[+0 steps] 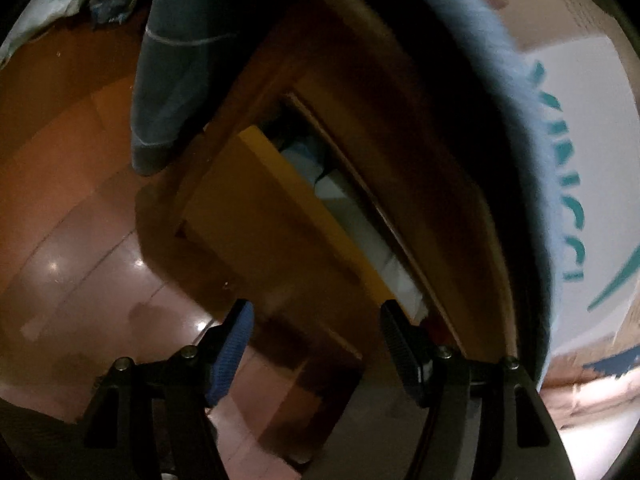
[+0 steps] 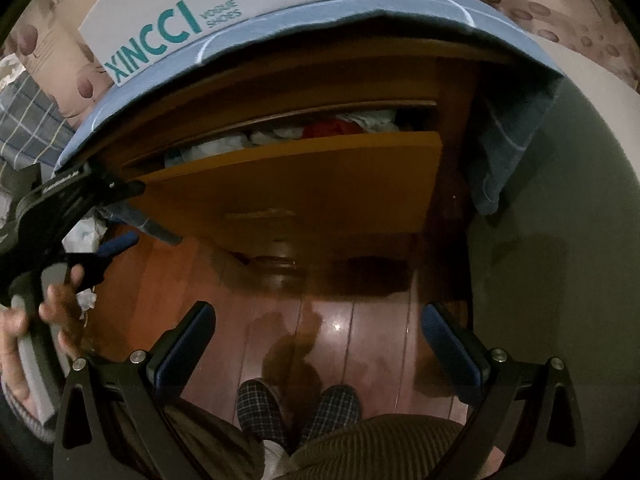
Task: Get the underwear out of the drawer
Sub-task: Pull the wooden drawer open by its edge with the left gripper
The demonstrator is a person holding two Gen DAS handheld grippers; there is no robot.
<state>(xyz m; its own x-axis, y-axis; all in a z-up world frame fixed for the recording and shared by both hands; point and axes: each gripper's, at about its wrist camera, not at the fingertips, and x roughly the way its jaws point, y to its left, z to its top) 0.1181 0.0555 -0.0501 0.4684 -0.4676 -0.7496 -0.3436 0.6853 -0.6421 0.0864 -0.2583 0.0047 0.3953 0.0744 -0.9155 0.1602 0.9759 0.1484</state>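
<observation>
A wooden drawer (image 2: pixel 300 184) stands pulled out a little from a dark cabinet. Crumpled white and red underwear (image 2: pixel 324 130) shows in the gap behind its front. In the left wrist view the same drawer (image 1: pixel 280 216) runs diagonally, with pale folded clothes (image 1: pixel 360 236) inside. My left gripper (image 1: pixel 316 320) is open and empty, its right finger close to the drawer's near corner. The right wrist view shows that left gripper (image 2: pixel 128 216) at the drawer's left end, held by a hand (image 2: pixel 56 296). My right gripper (image 2: pixel 320 320) hangs open over the floor in front of the drawer, holding nothing.
A blue cloth (image 2: pixel 360 4) covers the cabinet top, with a white shoe box (image 2: pixel 180 12) on it; one end of the cloth (image 2: pixel 504 152) hangs down on the right. A grey wall (image 2: pixel 560 240) stands right. Checked slippers (image 2: pixel 300 408) rest on the glossy wooden floor (image 2: pixel 360 320).
</observation>
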